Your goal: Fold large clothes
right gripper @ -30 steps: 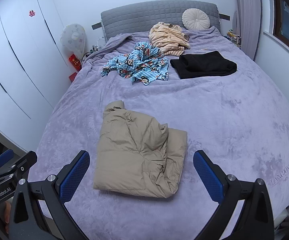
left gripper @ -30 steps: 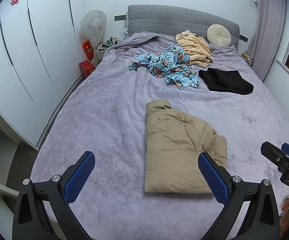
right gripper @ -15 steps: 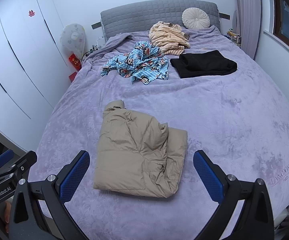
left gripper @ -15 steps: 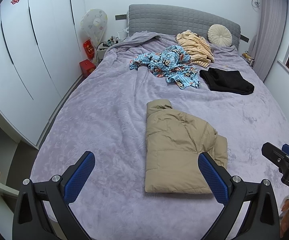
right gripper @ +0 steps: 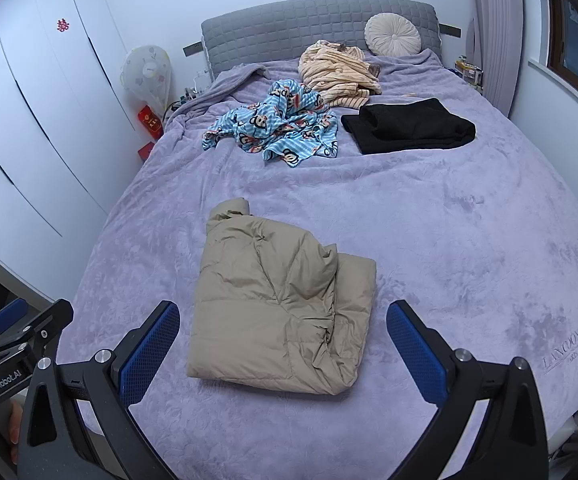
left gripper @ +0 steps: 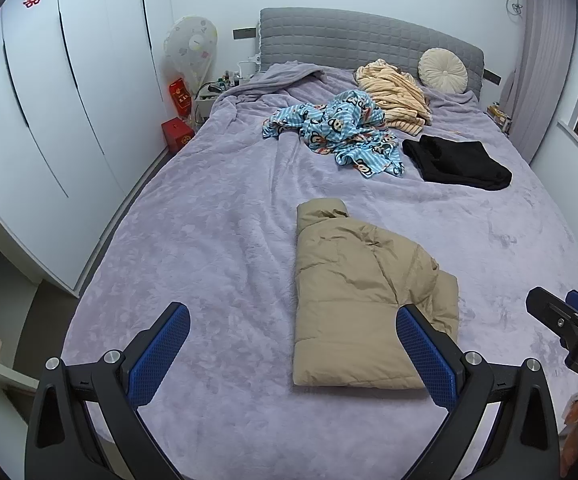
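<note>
Meanwhile, I hold my left gripper (left gripper: 289, 350) wide and empty above the lilac plush bed (left gripper: 209, 240). Just ahead lies the puffy tan down jacket (left gripper: 365, 300), folded into a thick block, and my right gripper (right gripper: 283, 350) is equally wide, holding nothing. The padding looks springy; I judge the fold may reopen. No containers visible.

A bed (left gripper: 217, 240) covered in a lilac plush blanket carried a folded tan puffer jacket (left gripper: 365, 308) near its foot. Farther up lay a crumpled blue cartoon-print garment (left gripper: 341, 132), a folded black garment (left gripper: 457, 162) beside it, a heaped peach striped garment (left gripper: 397, 96) and a round cream cushion (left gripper: 443, 70) against the grey headboard (left gripper: 329, 36).
</note>
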A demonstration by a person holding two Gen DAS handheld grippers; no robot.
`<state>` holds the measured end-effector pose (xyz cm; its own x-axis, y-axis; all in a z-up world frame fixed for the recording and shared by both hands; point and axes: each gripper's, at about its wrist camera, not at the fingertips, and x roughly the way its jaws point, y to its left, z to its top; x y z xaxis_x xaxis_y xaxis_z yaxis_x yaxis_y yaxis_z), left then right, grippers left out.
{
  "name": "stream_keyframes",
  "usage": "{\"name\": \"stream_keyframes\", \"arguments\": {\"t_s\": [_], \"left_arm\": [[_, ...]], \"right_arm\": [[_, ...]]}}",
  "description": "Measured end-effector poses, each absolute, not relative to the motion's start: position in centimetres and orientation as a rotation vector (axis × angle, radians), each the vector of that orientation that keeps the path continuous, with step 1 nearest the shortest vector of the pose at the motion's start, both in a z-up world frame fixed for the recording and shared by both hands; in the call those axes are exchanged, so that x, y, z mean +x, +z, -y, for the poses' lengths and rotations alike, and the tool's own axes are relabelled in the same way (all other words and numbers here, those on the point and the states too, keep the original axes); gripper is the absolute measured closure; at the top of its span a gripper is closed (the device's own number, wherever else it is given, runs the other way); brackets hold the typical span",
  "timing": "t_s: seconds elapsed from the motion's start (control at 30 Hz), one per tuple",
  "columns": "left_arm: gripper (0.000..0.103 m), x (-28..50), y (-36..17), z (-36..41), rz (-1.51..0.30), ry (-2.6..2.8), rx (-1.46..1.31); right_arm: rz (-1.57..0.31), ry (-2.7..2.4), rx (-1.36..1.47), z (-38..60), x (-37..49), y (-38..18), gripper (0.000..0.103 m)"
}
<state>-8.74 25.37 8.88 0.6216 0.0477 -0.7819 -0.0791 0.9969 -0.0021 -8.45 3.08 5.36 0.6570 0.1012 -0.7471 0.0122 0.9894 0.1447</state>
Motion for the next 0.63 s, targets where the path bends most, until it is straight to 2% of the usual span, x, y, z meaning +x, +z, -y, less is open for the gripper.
{"name": "stream_keyframes", "arguments": {"t_s": [0.63], "left_arm": [[0.0, -8.6, 8.9, -26.9, -0.86, 0.053, -0.067]], "right_arm": [[-0.879, 0.057, 0.139, -3.6, -8.6, 4.1, 0.0]]}}
